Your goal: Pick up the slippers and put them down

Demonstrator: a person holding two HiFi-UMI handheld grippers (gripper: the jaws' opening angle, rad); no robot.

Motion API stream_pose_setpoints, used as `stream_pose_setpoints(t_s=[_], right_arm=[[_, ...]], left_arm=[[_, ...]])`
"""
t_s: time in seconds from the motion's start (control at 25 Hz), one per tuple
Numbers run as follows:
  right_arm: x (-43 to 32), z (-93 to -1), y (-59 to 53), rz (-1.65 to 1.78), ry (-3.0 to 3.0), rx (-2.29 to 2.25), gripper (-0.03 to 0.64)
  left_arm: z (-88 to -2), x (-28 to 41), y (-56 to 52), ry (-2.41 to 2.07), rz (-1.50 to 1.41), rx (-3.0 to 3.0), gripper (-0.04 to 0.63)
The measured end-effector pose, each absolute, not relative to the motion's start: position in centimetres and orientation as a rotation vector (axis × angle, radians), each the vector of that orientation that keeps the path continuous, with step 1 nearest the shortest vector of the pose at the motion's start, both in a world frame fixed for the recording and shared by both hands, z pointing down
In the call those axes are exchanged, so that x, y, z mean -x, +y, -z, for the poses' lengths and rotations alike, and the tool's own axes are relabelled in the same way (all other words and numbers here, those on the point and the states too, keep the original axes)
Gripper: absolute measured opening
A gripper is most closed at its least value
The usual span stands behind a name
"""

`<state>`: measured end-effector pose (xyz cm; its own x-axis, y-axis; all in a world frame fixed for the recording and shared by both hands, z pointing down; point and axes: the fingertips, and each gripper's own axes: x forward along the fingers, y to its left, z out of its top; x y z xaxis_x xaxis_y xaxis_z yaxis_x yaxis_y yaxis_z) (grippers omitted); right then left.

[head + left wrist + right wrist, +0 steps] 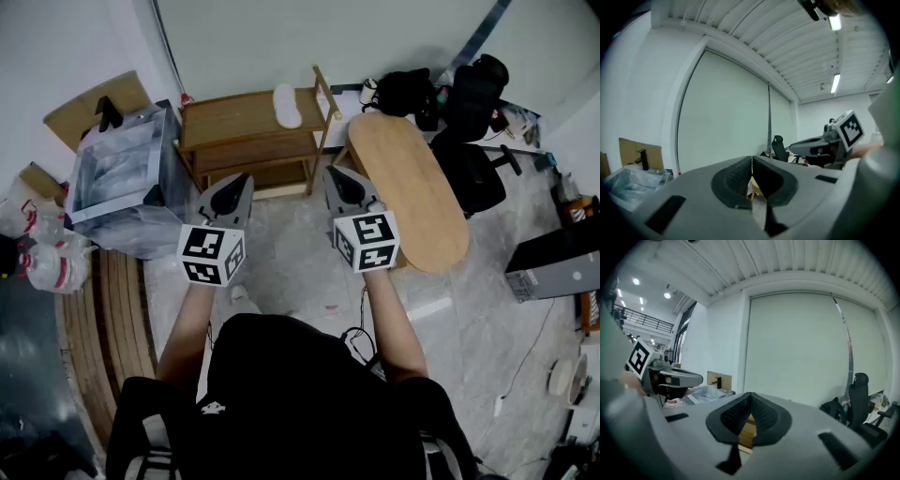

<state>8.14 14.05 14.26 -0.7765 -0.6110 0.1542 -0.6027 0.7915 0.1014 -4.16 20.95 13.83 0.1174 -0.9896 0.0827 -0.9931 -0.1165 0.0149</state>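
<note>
One white slipper (287, 105) lies on the top board of a low wooden shelf rack (225, 117) by the far wall. Both grippers are held level over the floor in front of the rack, short of it and apart from the slipper. In the head view, my left gripper (244, 180) points at the rack's front and my right gripper (331, 173) at its right end. In the left gripper view the left gripper (752, 160) has its jaws closed tip to tip, empty. The right gripper (750, 395) is likewise shut on nothing. No second slipper is clearly visible.
A clear plastic box (122, 178) stands left of the rack with cardboard (89, 108) behind it. An oval wooden table (412, 187) lies to the right, with a black office chair (473, 169) and dark bags (412, 92) beyond. Curved wooden planks (117, 300) lie on the floor at left.
</note>
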Motion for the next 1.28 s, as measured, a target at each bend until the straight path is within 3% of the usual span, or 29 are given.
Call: stream_pose_setpoints(t_s=[0.52,1.28], right_arm=[[-9.1,-14.7,13.3,0.062,-2.809,-0.978,0.0],[-2.1,-16.6,2.5,-0.025,-2.769,-1.026,0.0]], left_arm=[[-14.2,3.7,20.5,-2.036,-0.104,-2.292,0.008],[-15.2,11.8,9.5,-1.975,-0.035,-2.266,0.008]])
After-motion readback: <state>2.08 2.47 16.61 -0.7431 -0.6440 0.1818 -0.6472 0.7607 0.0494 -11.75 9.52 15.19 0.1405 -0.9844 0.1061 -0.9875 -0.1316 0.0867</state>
